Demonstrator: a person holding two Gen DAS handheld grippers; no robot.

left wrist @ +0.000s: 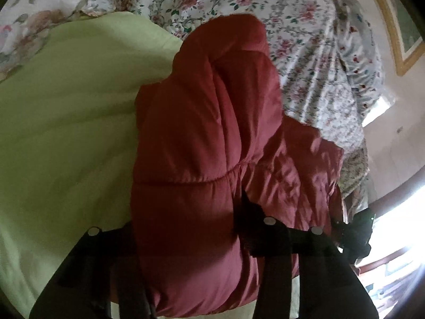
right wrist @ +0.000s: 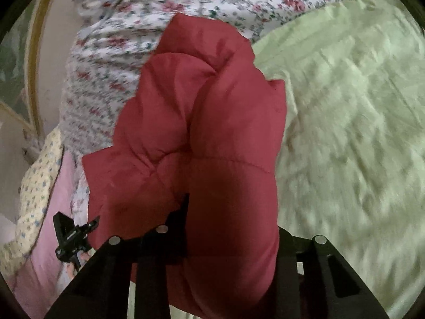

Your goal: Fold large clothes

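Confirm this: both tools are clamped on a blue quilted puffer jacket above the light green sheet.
Wrong colour. The quilted puffer jacket is red, not blue, as both wrist views show. The left tool and right tool do clamp it above the light green sheet.

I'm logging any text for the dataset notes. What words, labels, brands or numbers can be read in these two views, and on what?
None can be read.
Left gripper, seen in the right wrist view: a small pale marking on its black body, too small and blurred to read.
Red puffer jacket: no tag or logo visible.
Green blanket and floral sheet: patterns only, no writing.
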